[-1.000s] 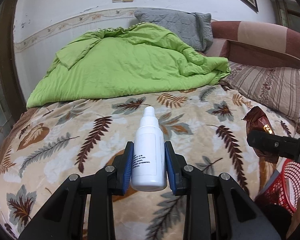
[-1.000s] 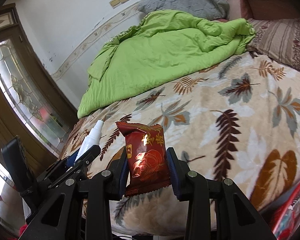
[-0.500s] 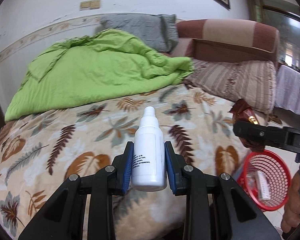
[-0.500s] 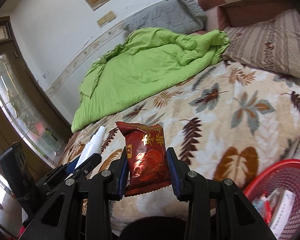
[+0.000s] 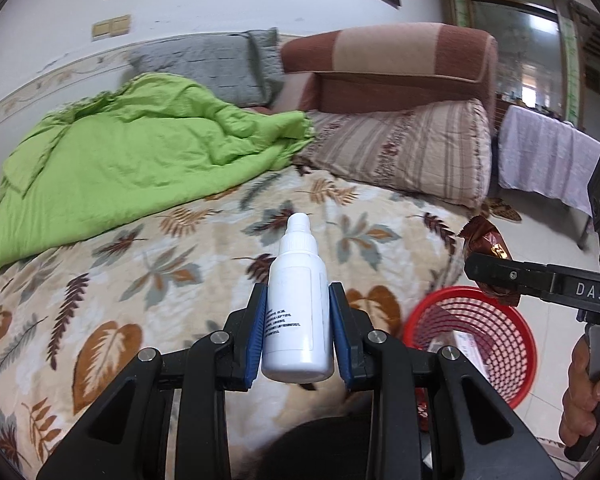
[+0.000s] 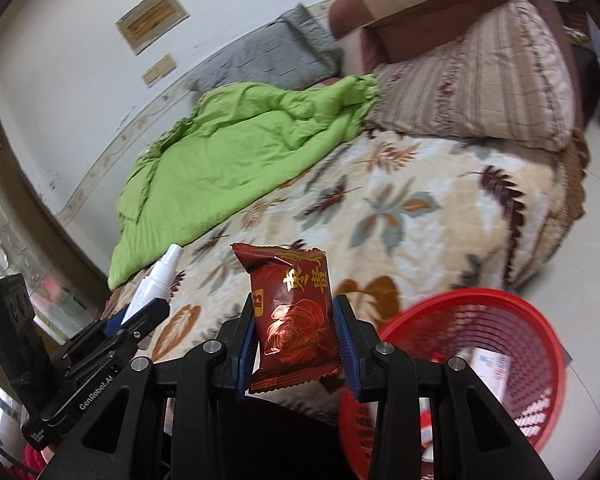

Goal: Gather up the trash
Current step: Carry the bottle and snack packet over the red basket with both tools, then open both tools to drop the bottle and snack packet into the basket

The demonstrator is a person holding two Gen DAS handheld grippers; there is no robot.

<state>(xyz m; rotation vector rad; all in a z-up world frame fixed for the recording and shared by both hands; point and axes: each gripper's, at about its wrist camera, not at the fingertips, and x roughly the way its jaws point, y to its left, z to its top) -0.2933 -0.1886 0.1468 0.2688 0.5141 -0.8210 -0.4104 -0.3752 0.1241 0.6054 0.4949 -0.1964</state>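
Note:
My left gripper (image 5: 298, 328) is shut on a white plastic bottle (image 5: 298, 312) with a nozzle cap, held upright over the bed's edge. My right gripper (image 6: 296, 336) is shut on a dark red snack packet (image 6: 294, 308) with gold print. In the left wrist view that packet (image 5: 486, 246) shows at the right, above a red mesh basket (image 5: 496, 336) on the floor. The right wrist view has the basket (image 6: 516, 332) low at the right, with some packaging inside. The bottle (image 6: 154, 280) and the left gripper appear at its lower left.
A bed with a leaf-patterned blanket (image 5: 180, 272) fills the middle. A green quilt (image 5: 132, 164), a grey pillow (image 5: 212, 68) and a striped pillow (image 5: 412, 148) lie at its far side. Beyond the bed is pale tiled floor (image 6: 596, 236). A hand (image 5: 592, 396) grips the right tool.
Both grippers have swung to the right along the bed with their loads still held. The red basket has come into full view beside the bed.

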